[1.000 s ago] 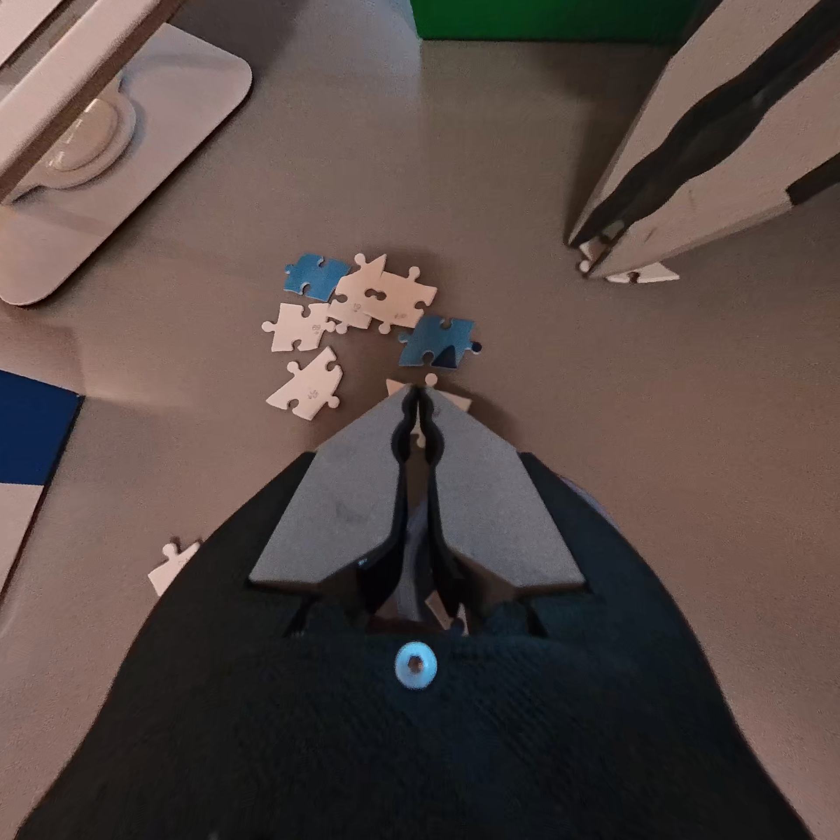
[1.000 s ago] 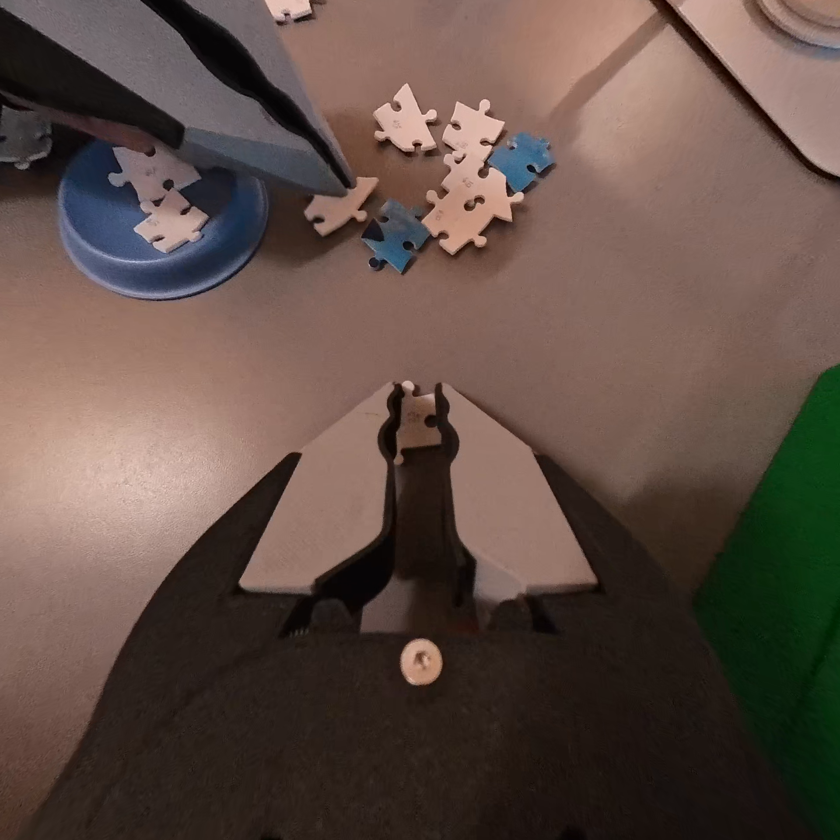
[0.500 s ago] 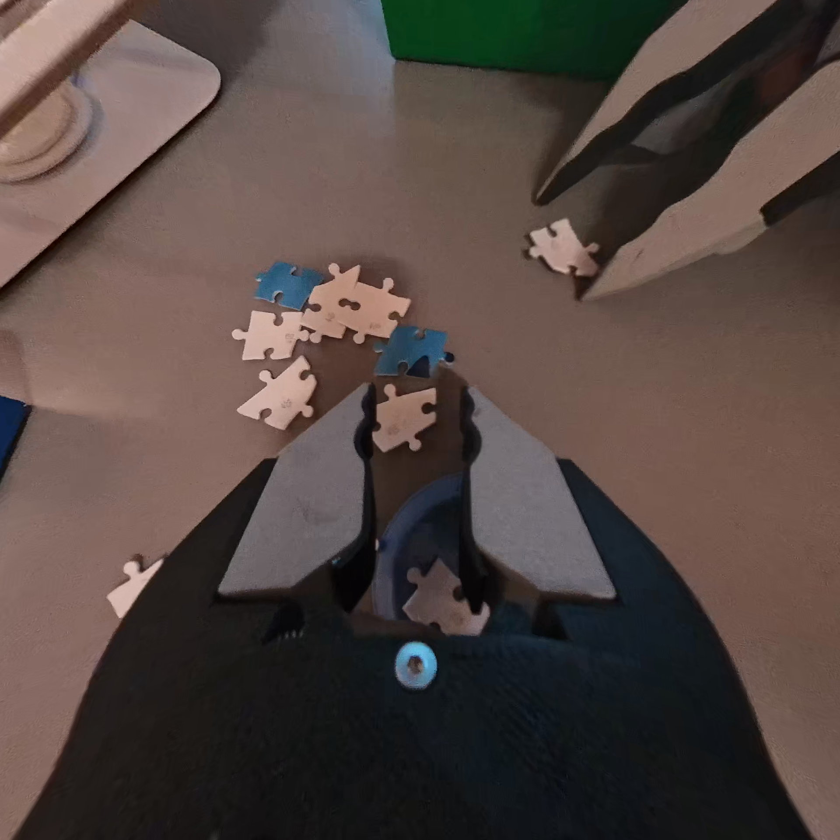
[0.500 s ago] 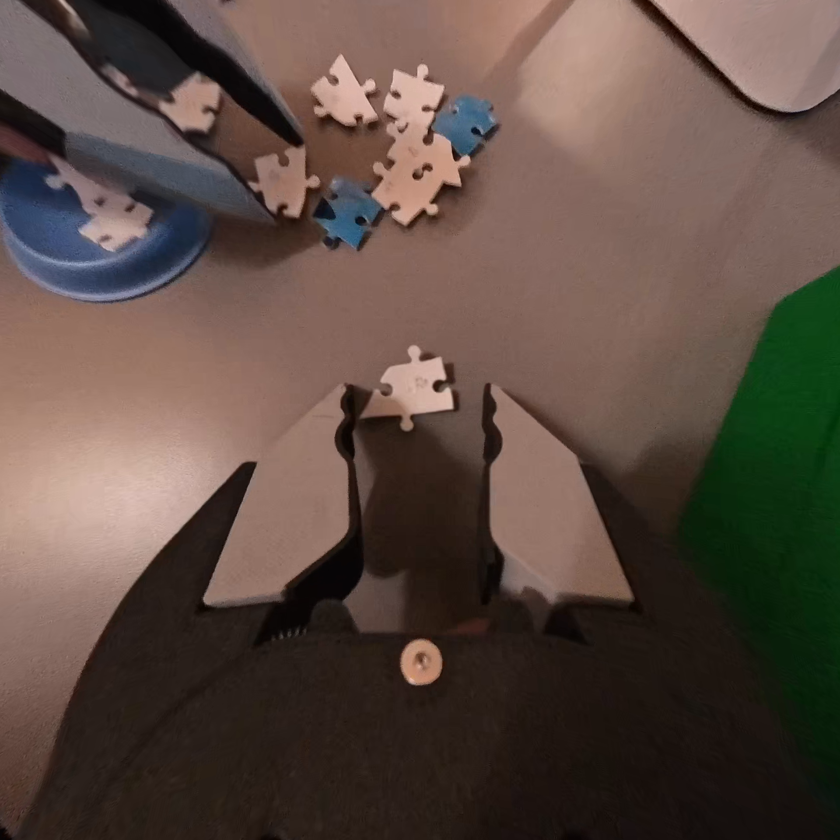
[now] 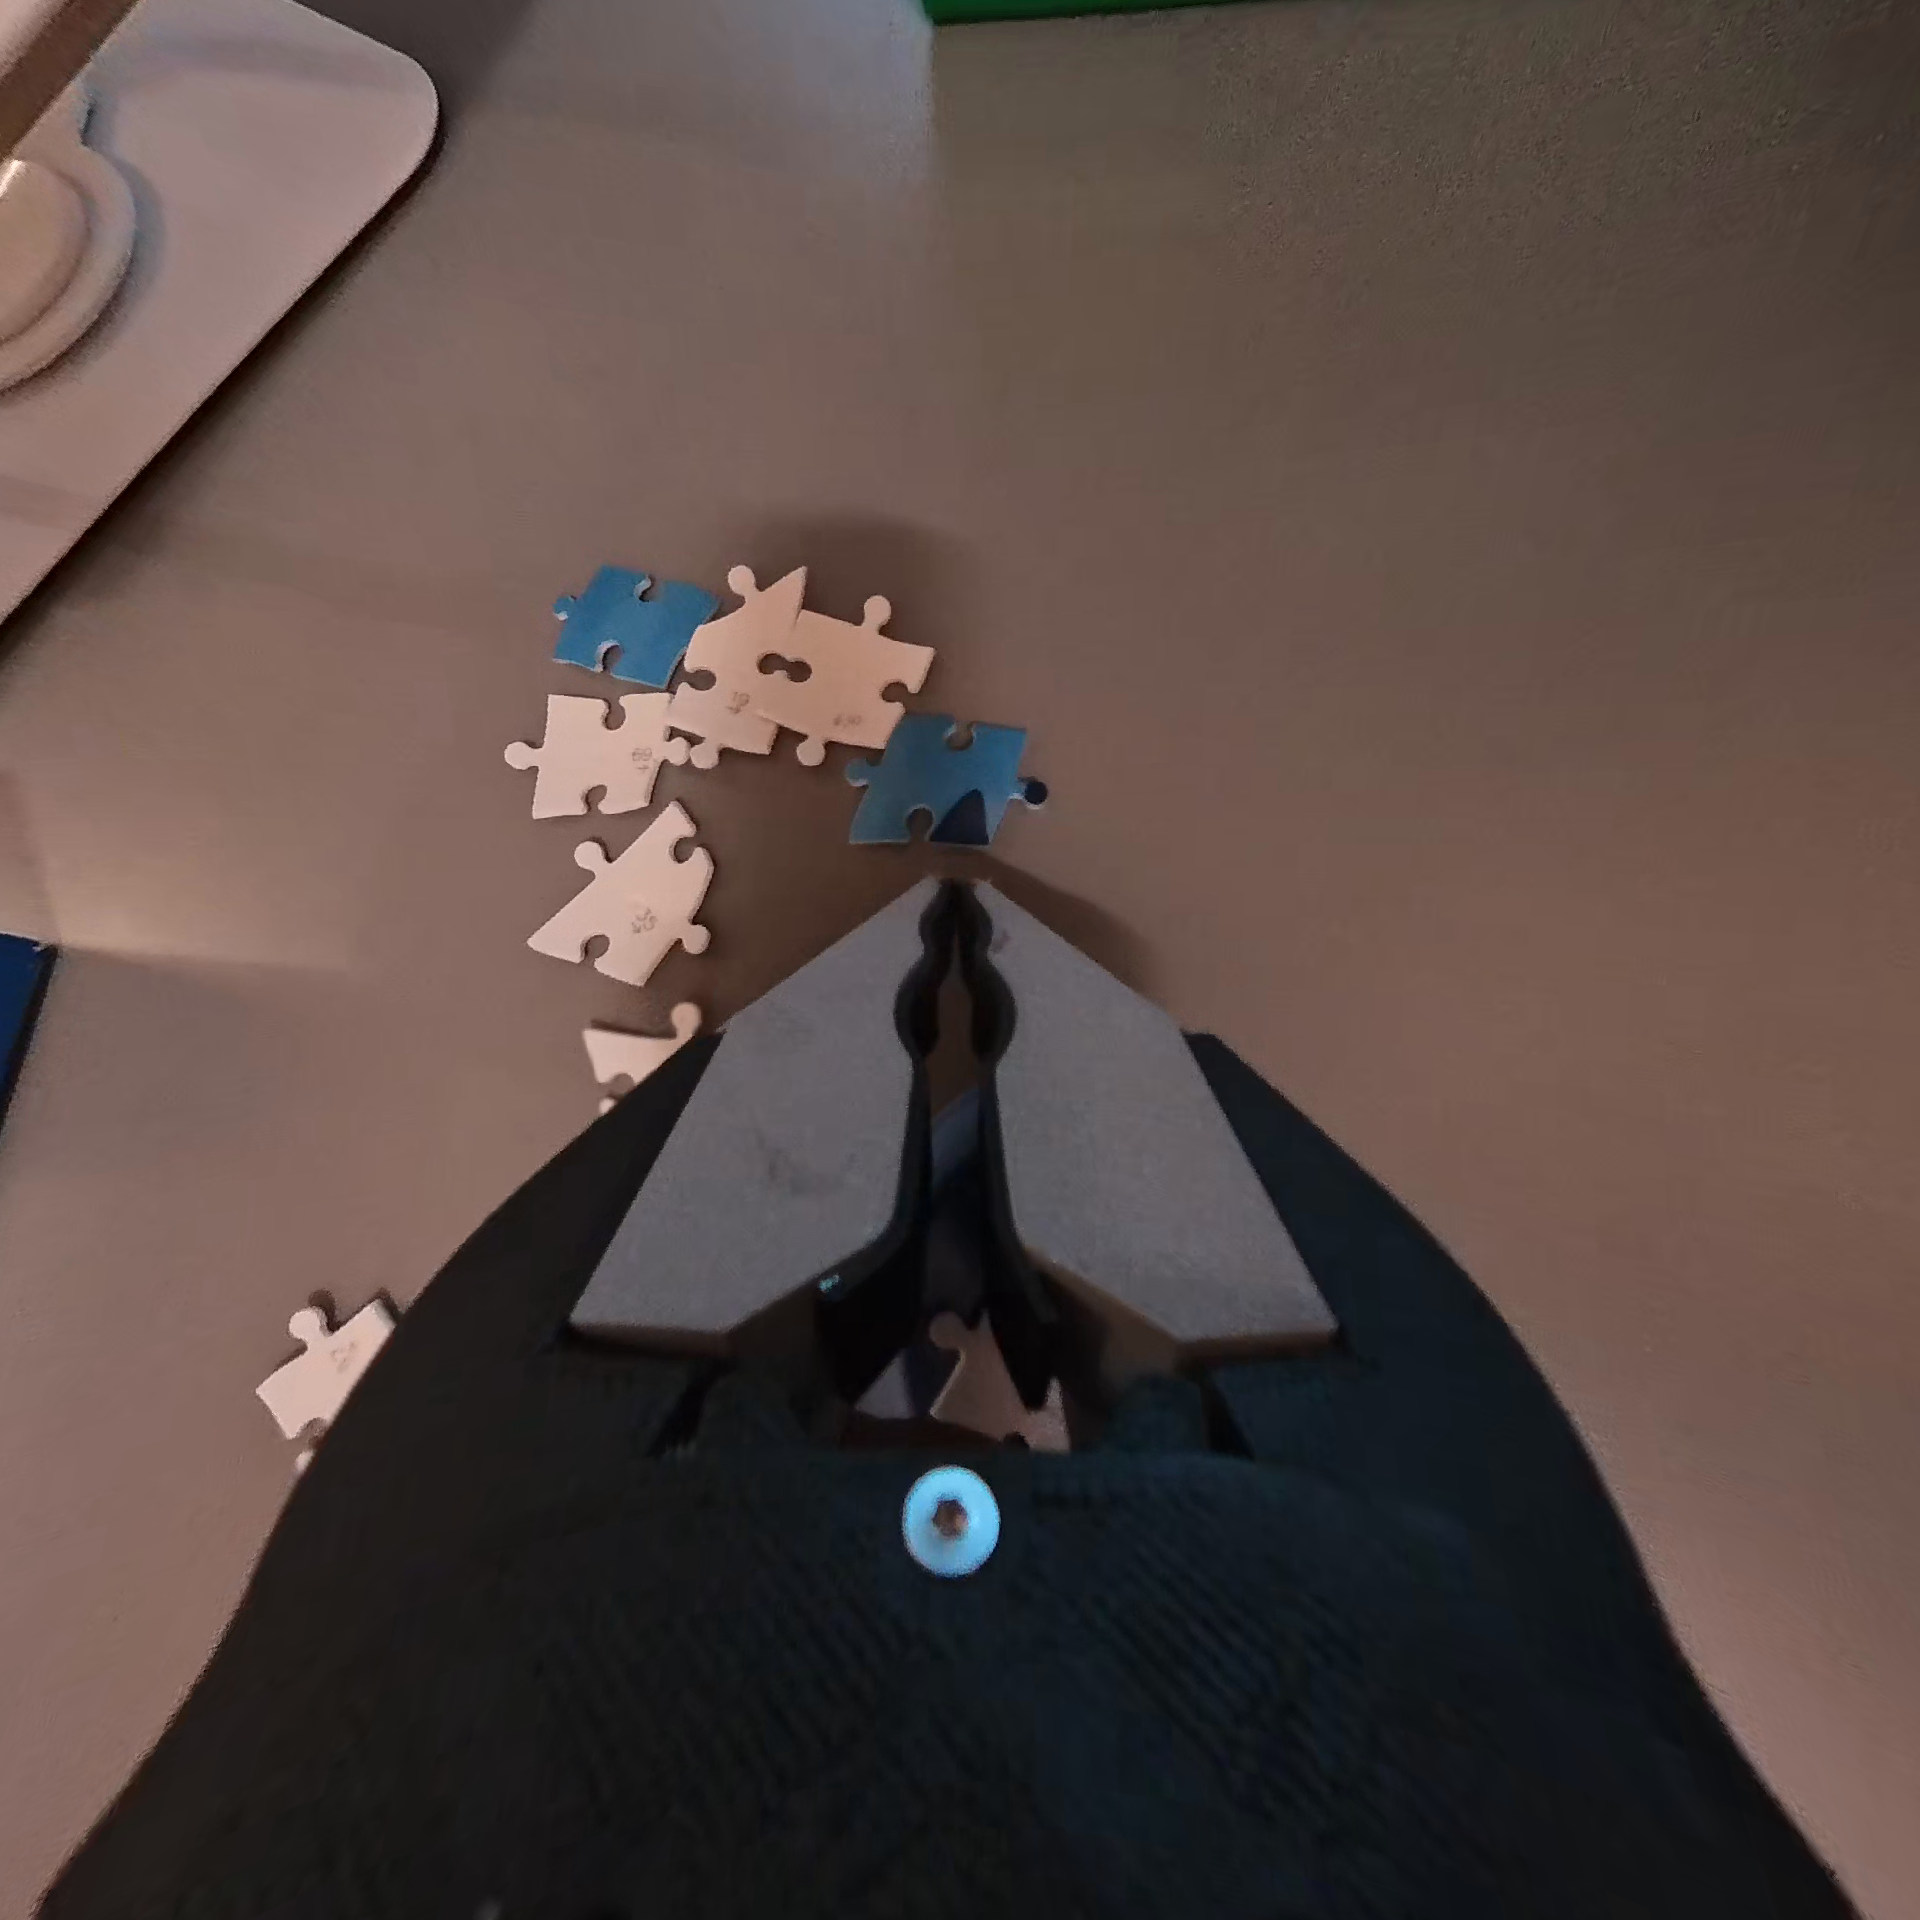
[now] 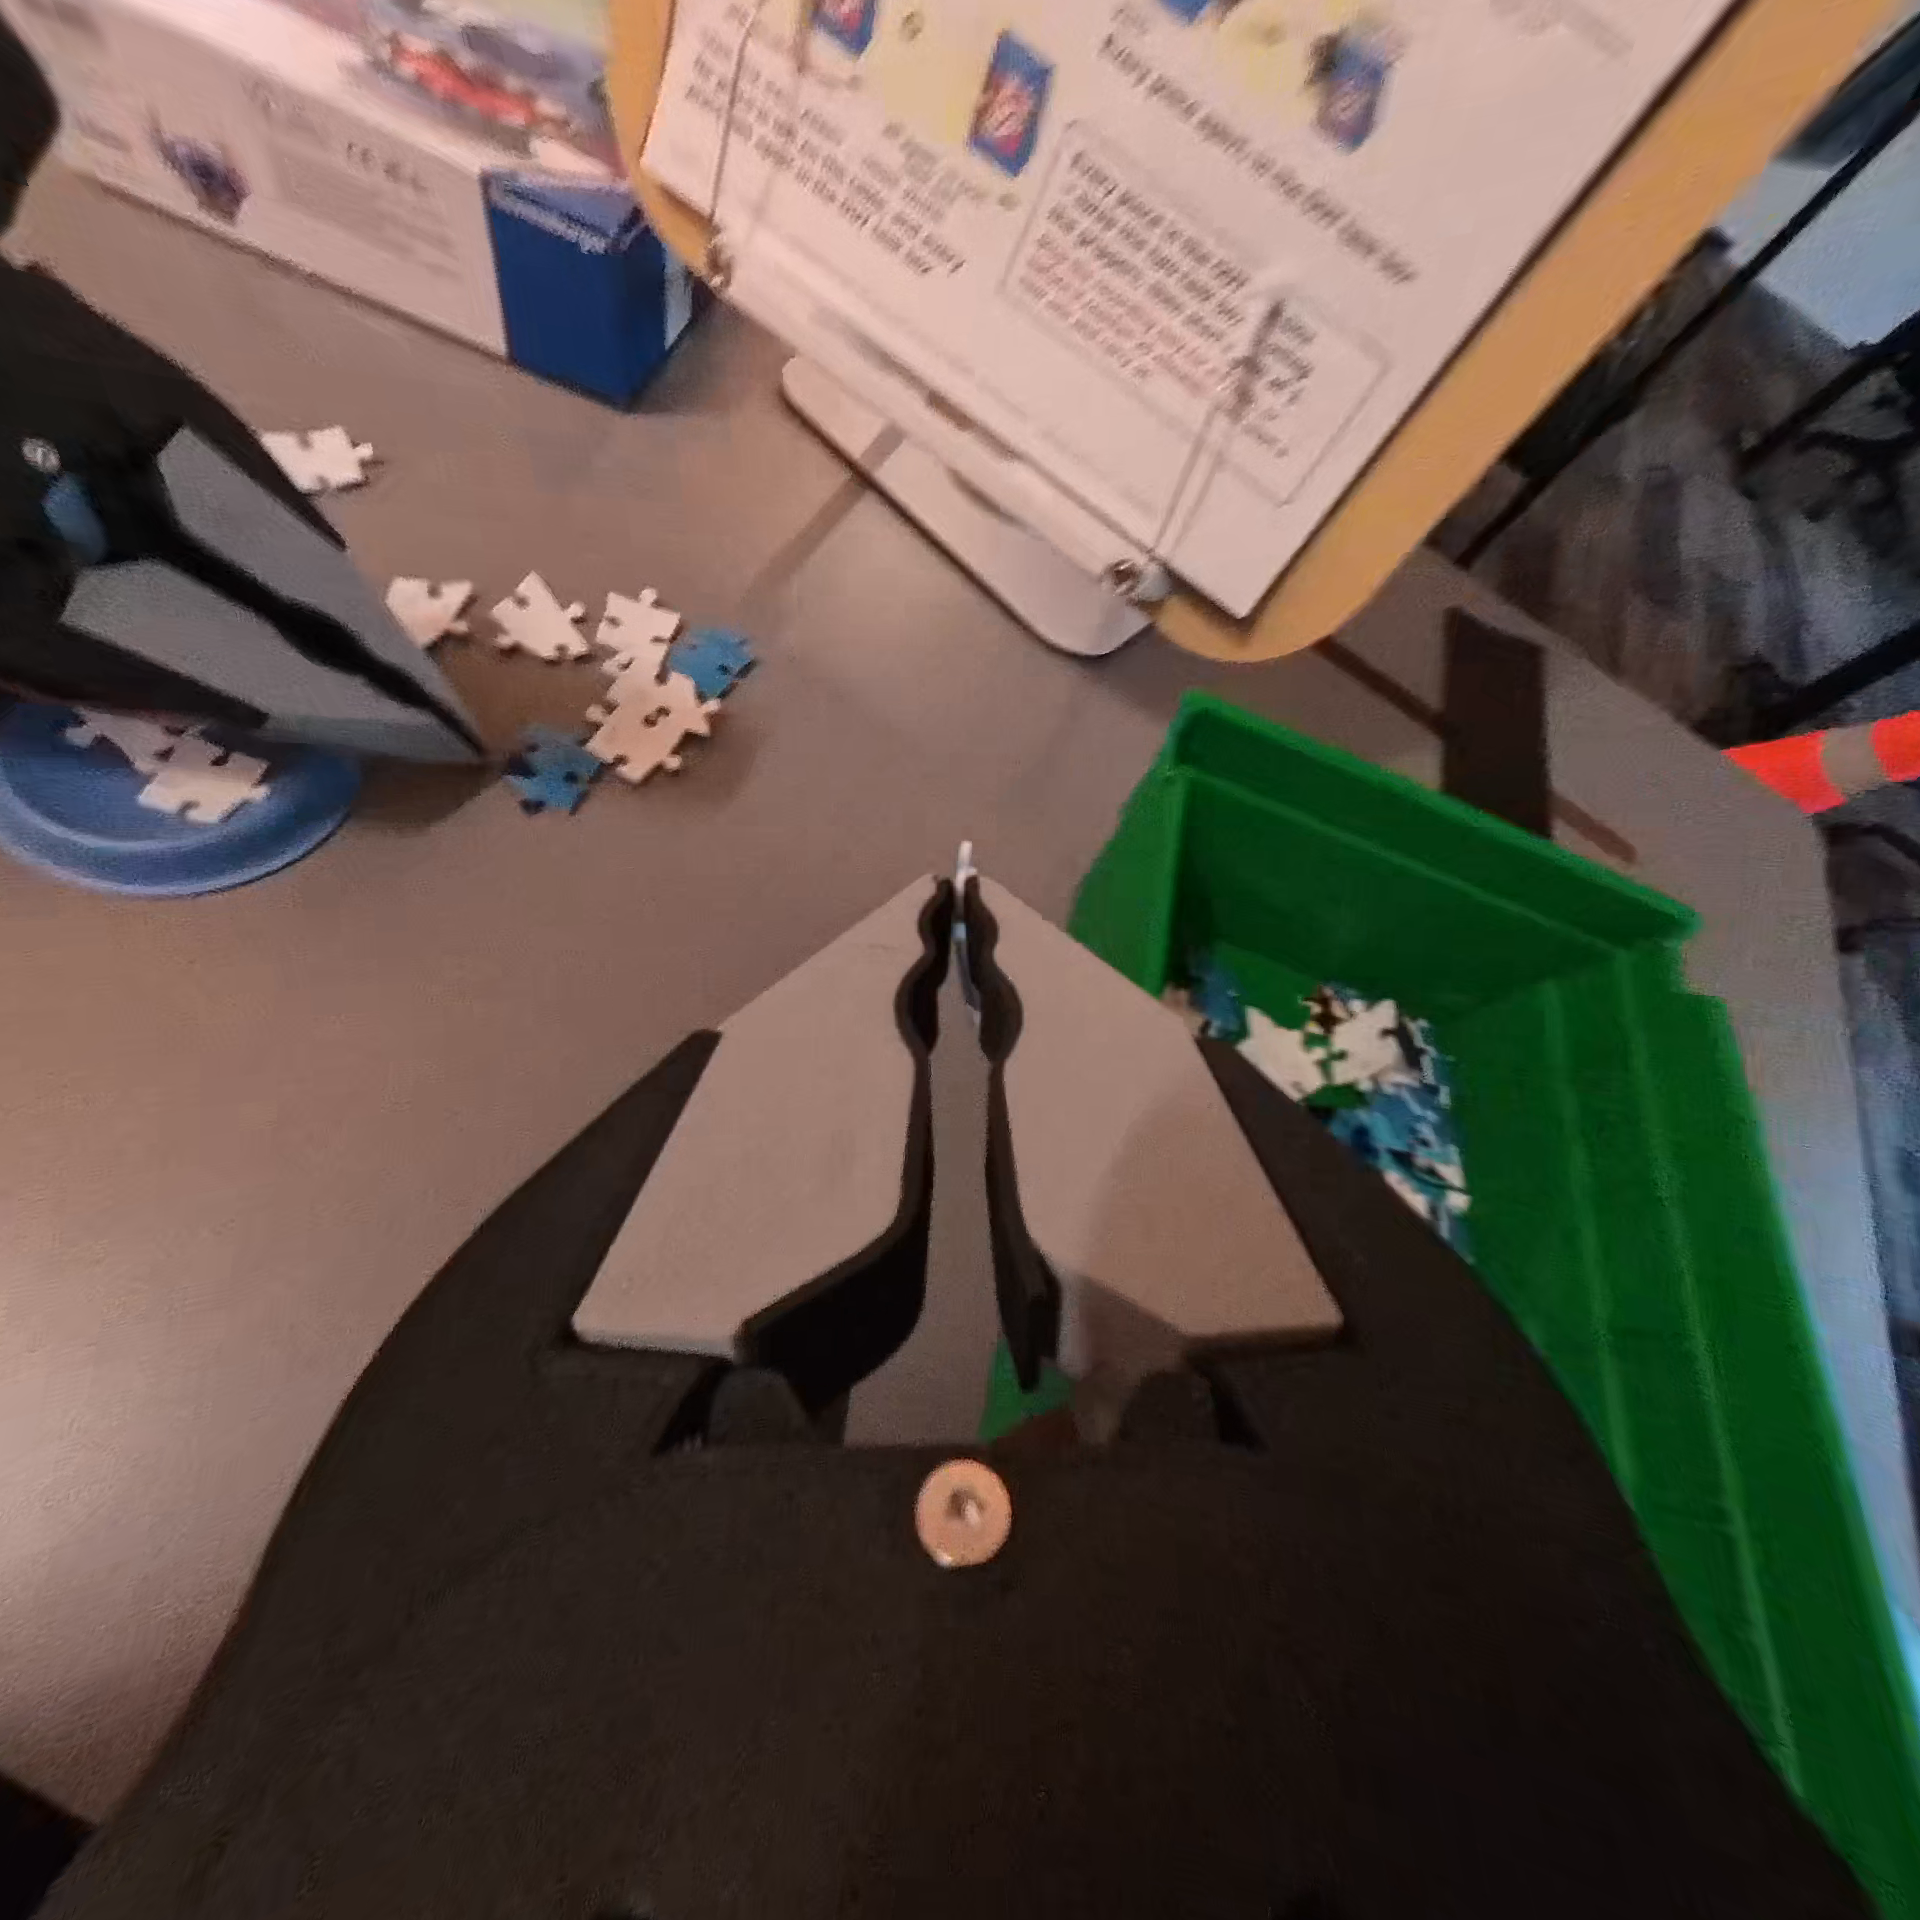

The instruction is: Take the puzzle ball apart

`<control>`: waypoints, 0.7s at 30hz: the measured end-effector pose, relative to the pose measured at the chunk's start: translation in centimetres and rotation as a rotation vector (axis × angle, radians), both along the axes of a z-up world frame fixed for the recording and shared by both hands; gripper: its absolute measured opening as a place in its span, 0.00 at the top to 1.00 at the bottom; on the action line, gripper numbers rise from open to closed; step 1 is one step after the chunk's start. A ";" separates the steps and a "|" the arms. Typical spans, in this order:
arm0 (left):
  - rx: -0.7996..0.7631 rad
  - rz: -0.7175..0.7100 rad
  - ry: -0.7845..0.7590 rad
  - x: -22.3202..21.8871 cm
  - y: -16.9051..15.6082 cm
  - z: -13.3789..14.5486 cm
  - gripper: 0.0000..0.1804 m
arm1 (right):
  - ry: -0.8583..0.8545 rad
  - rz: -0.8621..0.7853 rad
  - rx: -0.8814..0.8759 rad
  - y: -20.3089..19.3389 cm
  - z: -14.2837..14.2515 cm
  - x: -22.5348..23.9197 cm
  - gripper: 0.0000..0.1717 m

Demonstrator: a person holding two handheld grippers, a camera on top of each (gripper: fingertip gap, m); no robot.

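My left gripper [image 5: 951,888] is shut, and nothing shows between its tips. They rest on the brown table just short of a blue puzzle piece [image 5: 940,779]. A white piece [image 5: 639,1049] lies loose beside its left finger. More white and blue pieces [image 5: 800,675] lie ahead to the left. The right wrist view shows this gripper [image 6: 468,743] above a blue plate [image 6: 62,831] that holds white pieces. My right gripper [image 6: 964,894] is shut on a puzzle piece [image 6: 966,862] held on edge. It is raised over the table beside a green bin [image 6: 1455,914].
The green bin holds several blue and white pieces [image 6: 1351,1049]. A puzzle box [image 6: 312,177] and a stand with a printed sheet [image 6: 1039,208] are at the back. The stand's white base [image 5: 208,208] is at the far left. A person's orange sleeve [image 6: 1818,769] is at the right.
Both grippers opened and shut again. The left pads came together on air, and the white piece they held now lies beside the left finger. The right re-gripped its white piece and lifted it toward the green bin.
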State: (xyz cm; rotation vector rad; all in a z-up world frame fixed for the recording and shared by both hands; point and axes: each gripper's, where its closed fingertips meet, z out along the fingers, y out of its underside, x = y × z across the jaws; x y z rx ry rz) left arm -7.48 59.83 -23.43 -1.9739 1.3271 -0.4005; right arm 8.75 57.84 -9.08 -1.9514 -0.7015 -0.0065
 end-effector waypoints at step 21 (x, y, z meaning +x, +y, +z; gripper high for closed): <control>-0.033 0.204 -0.105 -6.0 3.6 3.4 0.75 | 0.107 0.309 -0.191 -0.3 -3.8 -10.1 0.83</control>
